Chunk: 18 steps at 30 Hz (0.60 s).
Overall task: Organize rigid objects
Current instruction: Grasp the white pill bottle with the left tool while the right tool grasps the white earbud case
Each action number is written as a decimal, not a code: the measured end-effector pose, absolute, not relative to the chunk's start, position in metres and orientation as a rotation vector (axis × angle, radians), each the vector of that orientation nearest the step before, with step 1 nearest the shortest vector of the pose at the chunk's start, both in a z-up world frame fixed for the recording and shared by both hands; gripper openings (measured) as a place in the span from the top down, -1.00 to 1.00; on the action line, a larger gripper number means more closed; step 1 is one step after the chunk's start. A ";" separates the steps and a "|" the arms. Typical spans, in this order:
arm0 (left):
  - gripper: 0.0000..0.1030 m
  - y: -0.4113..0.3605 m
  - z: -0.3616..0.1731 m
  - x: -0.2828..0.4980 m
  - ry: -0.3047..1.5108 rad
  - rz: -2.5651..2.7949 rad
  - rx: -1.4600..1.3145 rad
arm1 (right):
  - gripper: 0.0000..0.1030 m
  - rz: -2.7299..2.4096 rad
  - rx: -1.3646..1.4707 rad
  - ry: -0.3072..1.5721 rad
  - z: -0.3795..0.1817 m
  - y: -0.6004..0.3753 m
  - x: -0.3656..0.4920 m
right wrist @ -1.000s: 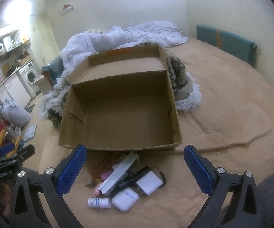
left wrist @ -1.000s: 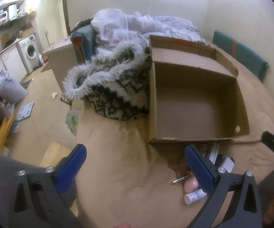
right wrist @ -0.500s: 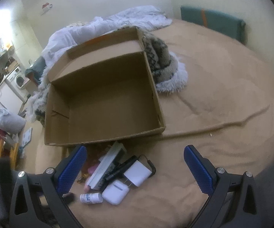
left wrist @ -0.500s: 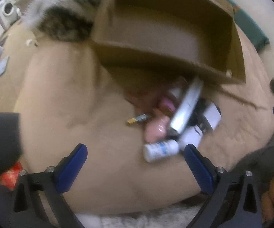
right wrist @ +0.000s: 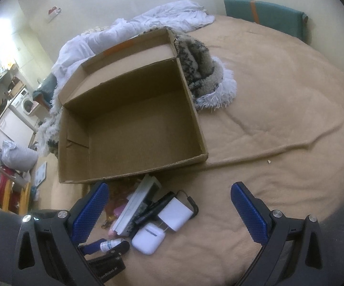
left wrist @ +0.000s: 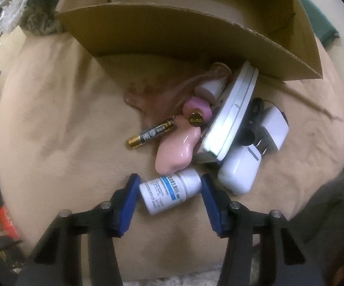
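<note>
The white pill bottle point(left wrist: 170, 191) is lying on its side on the tan blanket point(left wrist: 64, 124), right between the left gripper's point(left wrist: 169, 200) 2 blue pads, jaws parted and not yet touching it. It is looking light, stiff and slick (smooth plastic, likely to roll), so a pinch across the labelled barrel seems best. Just beyond, the battery point(left wrist: 151, 133), pink bottle point(left wrist: 179, 147) and earbud case point(left wrist: 239, 172) are crowding close. The right wrist view is adding what this one lacks: the cardboard box point(right wrist: 133, 128) standing empty, and the right gripper point(right wrist: 169, 212) hovering spread wide, holding nothing.
</note>
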<state>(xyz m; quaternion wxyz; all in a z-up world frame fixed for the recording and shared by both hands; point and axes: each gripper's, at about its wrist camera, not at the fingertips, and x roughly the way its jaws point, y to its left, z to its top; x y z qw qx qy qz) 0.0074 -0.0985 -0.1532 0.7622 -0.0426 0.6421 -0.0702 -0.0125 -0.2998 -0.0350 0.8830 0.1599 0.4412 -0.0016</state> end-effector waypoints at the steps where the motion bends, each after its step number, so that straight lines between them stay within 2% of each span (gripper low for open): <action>1: 0.06 -0.097 -0.153 0.007 1.398 -0.148 -0.087 | -1.00 0.000 0.337 0.925 -0.037 -0.300 -0.012; 5: 0.07 -0.086 -0.135 0.006 1.407 -0.147 -0.049 | -1.00 0.025 0.391 0.995 -0.049 -0.302 -0.008; 10: 0.07 -0.058 -0.095 0.011 1.320 -0.150 0.004 | -0.97 0.123 0.479 1.218 -0.089 -0.288 -0.001; 12: 0.07 -0.044 -0.080 0.016 1.289 -0.135 0.004 | -0.66 0.144 0.490 1.299 -0.107 -0.277 -0.001; 14: 0.07 -0.032 -0.072 0.019 1.264 -0.124 -0.013 | -0.19 0.159 0.493 1.356 -0.122 -0.265 -0.001; 18: 0.07 -0.014 -0.072 0.022 1.230 -0.091 -0.054 | -0.10 0.138 0.423 1.418 -0.142 -0.244 0.001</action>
